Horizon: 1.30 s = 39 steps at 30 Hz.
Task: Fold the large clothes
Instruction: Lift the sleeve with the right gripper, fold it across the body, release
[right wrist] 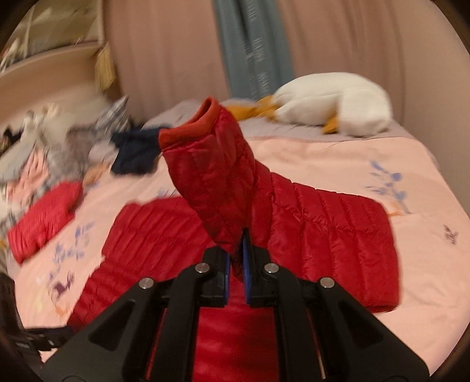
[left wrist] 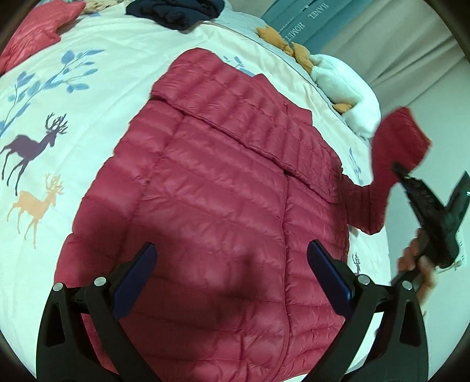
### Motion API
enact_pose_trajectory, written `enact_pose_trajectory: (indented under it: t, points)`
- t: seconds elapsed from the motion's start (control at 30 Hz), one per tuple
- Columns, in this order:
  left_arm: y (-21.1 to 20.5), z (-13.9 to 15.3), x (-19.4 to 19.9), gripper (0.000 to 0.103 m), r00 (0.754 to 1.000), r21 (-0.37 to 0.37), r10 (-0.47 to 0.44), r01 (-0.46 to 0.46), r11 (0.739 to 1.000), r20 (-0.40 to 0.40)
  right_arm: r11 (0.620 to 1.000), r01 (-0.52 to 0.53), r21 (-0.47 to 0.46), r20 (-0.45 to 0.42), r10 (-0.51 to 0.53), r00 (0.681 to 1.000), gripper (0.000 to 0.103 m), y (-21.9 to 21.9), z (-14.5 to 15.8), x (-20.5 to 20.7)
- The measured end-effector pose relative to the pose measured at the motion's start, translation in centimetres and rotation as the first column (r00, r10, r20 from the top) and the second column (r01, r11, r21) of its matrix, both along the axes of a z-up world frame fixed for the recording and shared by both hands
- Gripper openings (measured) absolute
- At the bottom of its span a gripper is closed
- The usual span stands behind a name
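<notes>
Pale deer-print bedspread (left wrist: pixel 88 123) carries red quilted jacket (left wrist: pixel 223 205), spread flat across the middle. Left gripper (left wrist: pixel 232 276) hovers over jacket body, jaws wide apart, empty. Right gripper (right wrist: pixel 235 255) pinched onto raised sleeve (right wrist: pixel 211 164), cuff up. White plush toy (right wrist: pixel 335 102) at far right edge of bed

Red quilted jacket (left wrist: pixel 211 205); pale pink bedspread (left wrist: pixel 111 97), blue leaf, deer print; white-orange plush (right wrist: pixel 332 102); navy garment (left wrist: pixel 176 11).
</notes>
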<state>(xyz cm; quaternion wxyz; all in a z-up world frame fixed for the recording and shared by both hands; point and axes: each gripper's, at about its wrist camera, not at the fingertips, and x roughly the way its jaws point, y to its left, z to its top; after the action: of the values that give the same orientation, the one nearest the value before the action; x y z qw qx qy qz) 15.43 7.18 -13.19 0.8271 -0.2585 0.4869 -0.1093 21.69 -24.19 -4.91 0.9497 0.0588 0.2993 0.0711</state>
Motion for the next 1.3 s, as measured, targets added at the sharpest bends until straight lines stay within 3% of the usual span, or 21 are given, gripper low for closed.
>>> enact_pose_trajectory:
  t: [0.27, 0.37, 0.43, 0.5, 0.63, 0.7, 0.93, 1.0, 1.07, 1.1, 1.17, 1.2, 1.23, 1.3]
  points:
    - [2.1, -1.2, 1.8, 0.102, 0.999, -0.116, 0.005, -0.01, 0.993, -0.039, 0.984, -0.159, -0.082, -0.182, 0.142, 0.973, 0.015, 9.7, -7.5, 3.0]
    - [2.2, -1.3, 3.1, 0.102, 0.999, -0.16, -0.003, -0.004, 0.987, -0.044, 0.974, -0.2, -0.107, -0.235, 0.171, 0.957, 0.032, 11.1, -9.0, 3.1]
    - [2.0, -1.3, 4.1, 0.102, 0.999, -0.194, -0.014, 0.007, 0.981, -0.036, 0.971, -0.216, -0.102, -0.221, 0.189, 0.957, 0.056, 11.1, -8.4, 2.6]
    - [1.6, -1.3, 5.5, 0.102, 0.999, -0.258, -0.035, 0.027, 0.966, -0.025, 0.969, -0.228, -0.089, -0.185, 0.209, 0.96, 0.066, 10.5, -7.3, 1.3]
    - [0.5, -1.6, 8.2, 0.102, 0.998, -0.354, -0.059, 0.051, 0.934, -0.011, 0.972, -0.218, -0.087, -0.1, 0.209, 0.973, 0.07, 8.2, -5.0, -2.0]
    - [-0.2, -2.1, 9.8, 0.102, 0.997, -0.417, -0.072, 0.06, 0.907, -0.015, 0.977, -0.211, -0.041, -0.079, 0.207, 0.975, 0.07, 6.4, -4.4, -3.6]
    - [-2.3, -4.3, 13.1, 0.098, 0.997, -0.454, -0.042, 0.008, 0.891, -0.065, 0.985, -0.149, 0.088, -0.041, 0.153, 0.987, 0.07, 1.0, -4.2, -8.2]
    - [-2.7, -4.6, 13.6, 0.089, 0.997, -0.47, -0.039, 0.002, 0.882, -0.068, 0.983, -0.131, 0.126, -0.038, 0.137, 0.99, 0.07, -0.2, -4.4, -9.1]
    - [-3.0, -5.1, 14.2, 0.07, 0.996, -0.484, -0.032, -0.015, 0.875, -0.089, 0.982, -0.111, 0.153, -0.04, 0.119, 0.992, 0.07, -1.2, -4.7, -9.7]
    - [-3.2, -5.3, 14.4, 0.066, 0.995, -0.483, -0.027, -0.025, 0.875, -0.101, 0.981, -0.105, 0.16, -0.041, 0.113, 0.993, 0.07, -1.5, -4.9, -9.8]
    - [-3.4, -5.5, 14.8, 0.036, 0.994, -0.457, -0.014, -0.038, 0.888, -0.109, 0.983, -0.081, 0.162, -0.042, 0.089, 0.995, 0.07, -2.4, -5.1, -10.3]
    - [-3.5, -5.6, 15.0, 0.029, 0.994, -0.445, -0.01, -0.041, 0.894, -0.111, 0.984, -0.076, 0.163, -0.044, 0.084, 0.995, 0.07, -2.7, -5.3, -10.5]
    - [-3.5, -5.5, 15.2, 0.015, 0.994, -0.431, 0.002, -0.048, 0.901, -0.106, 0.983, -0.071, 0.169, -0.048, 0.08, 0.996, 0.07, -3.0, -5.4, -10.6]
    - [-3.2, -4.6, 15.1, 0.009, 0.997, -0.393, 0.034, -0.06, 0.918, -0.072, 0.984, -0.053, 0.171, -0.049, 0.063, 0.997, 0.07, -3.7, -5.4, -10.8]
